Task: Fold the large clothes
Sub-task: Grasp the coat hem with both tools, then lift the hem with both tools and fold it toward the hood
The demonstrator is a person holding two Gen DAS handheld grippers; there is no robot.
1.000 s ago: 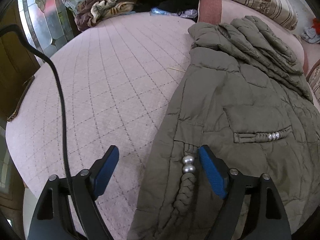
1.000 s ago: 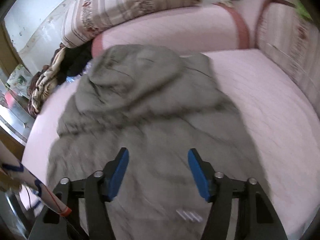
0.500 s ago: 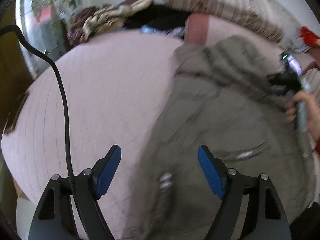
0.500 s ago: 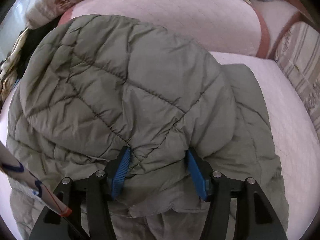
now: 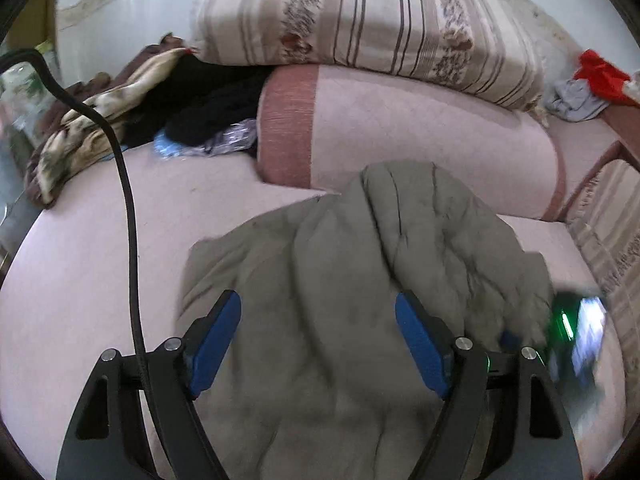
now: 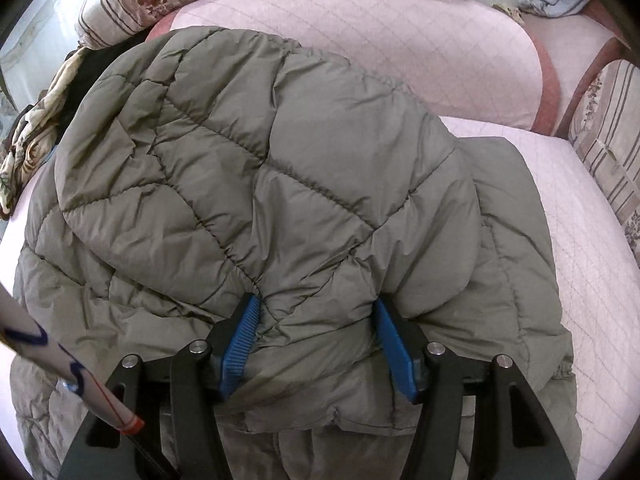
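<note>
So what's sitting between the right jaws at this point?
A bunched fold of the olive quilted jacket fills the gap of the right gripper, both blue pads pressing into the fabric. This shows in the right wrist view.

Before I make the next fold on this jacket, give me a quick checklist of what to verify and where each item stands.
1. Right claw on the olive quilted jacket: ok, puffy fabric bunched between its blue pads and pressed on both sides.
2. Left claw free: ok, pads stand wide, nothing pinched; jacket lies beyond them.
3. Left view sharp enough to aim: not ok, blurred.
4. Bed surface to the right of the jacket bare for laying the fold: ok.
5. Black cable away from the fabric: ok, it hangs left of the jacket.
6. Jacket hem and lower edge flat: cannot tell, out of view.
</note>
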